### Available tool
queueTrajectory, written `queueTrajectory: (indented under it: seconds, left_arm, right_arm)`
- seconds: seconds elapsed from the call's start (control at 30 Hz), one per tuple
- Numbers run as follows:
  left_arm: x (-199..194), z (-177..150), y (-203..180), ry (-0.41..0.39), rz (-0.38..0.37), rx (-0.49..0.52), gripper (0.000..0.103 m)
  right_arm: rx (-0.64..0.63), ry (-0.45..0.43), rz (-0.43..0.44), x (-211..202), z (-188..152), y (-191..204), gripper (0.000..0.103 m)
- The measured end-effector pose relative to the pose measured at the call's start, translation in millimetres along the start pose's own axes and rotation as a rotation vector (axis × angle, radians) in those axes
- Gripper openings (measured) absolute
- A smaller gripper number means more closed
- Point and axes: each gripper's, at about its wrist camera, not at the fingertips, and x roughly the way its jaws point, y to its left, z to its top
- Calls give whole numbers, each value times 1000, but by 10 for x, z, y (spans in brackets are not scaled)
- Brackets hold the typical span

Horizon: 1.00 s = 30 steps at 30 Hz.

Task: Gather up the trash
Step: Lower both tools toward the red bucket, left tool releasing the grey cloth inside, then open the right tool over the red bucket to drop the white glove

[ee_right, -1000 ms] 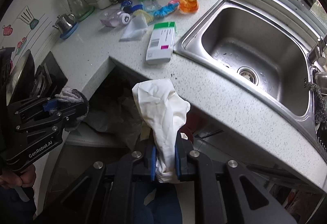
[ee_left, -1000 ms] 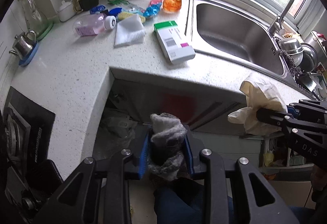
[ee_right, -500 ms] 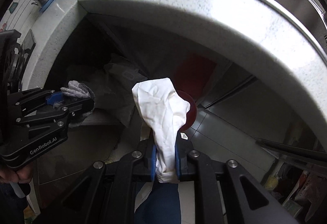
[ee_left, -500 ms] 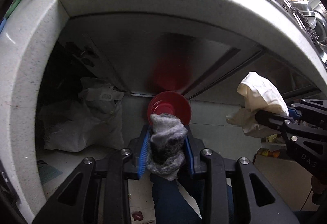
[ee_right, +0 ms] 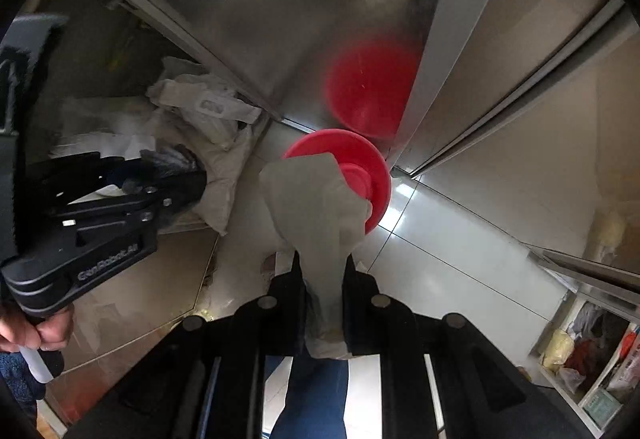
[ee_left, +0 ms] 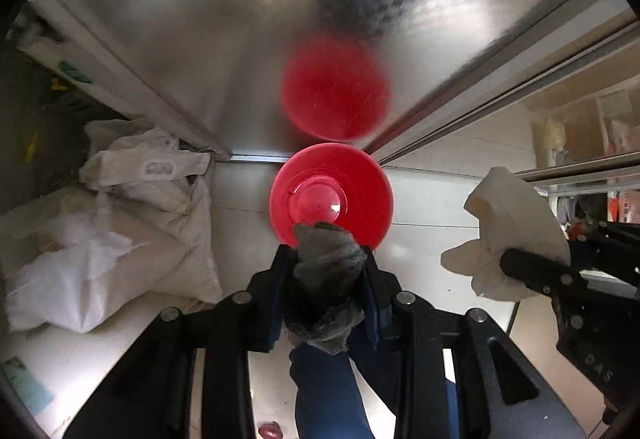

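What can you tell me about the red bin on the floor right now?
The red bin is a round, glossy plastic container seen from above, with a wide flared rim and a smaller circular bottom catching a highlight. It looks empty and stands upright on the pale tiled floor, close against the shiny metal cabinet front, which mirrors it as a blurred red patch. The grey rag in the left gripper overlaps its near rim in view; actual contact cannot be judged.

Below you the round red plastic bin (ee_left: 331,199) stands open on pale floor tiles (ee_left: 432,207), nothing covering its mouth. Behind it the shiny metal cabinet front (ee_left: 224,23) blocks you. To its left, slumped white sacks (ee_left: 132,223) crowd the floor; the right side lies bare up to the cluttered shelf (ee_right: 592,355).
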Motion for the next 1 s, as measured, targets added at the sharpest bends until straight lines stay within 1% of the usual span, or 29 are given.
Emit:
queueTrajectory:
  seconds: [0.17, 0.2, 0.23, 0.27, 0.4, 0.43, 0.53, 0.7, 0.77, 0.83, 0.9, 1.0]
  left_arm:
    - [365, 102, 1, -3, -4, 23, 30]
    - [414, 120, -6, -3, -4, 30, 33]
    - [459, 144, -7, -3, 0, 36, 39]
    - [505, 172, 0, -5, 7, 36, 43]
    - [576, 220, 29, 9, 3, 45, 62]
    - [571, 227, 43, 9, 5, 43, 64]
    - [553, 249, 53, 10, -7, 68, 64]
    - [486, 269, 54, 7, 7, 91, 64]
    - [417, 263, 77, 1, 6, 82, 68]
    - [323, 246, 111, -13, -11, 76, 79]
    - [236, 218, 148, -34, -29, 69, 82]
    - [176, 187, 186, -30, -19, 81, 84]
  right_arm:
    - [36, -3, -2, 246, 6, -19, 13]
    - [43, -1, -2, 281, 15, -13, 13]
    - [50, -1, -3, 305, 15, -34, 13]
    - [55, -2, -3, 295, 8, -74, 13]
    - [68, 4, -18, 317, 12, -116, 13]
    - [69, 4, -22, 298, 4, -136, 13]
    - [61, -3, -30, 220, -28, -180, 13]
    - [68, -12, -30, 121, -55, -201, 13]
    - [76, -19, -22, 90, -55, -187, 13]
    - [78, -26, -12, 41, -55, -180, 13]
    - [76, -27, -10, 22, -52, -151, 13]
    - [74, -14, -3, 46, -54, -128, 13]
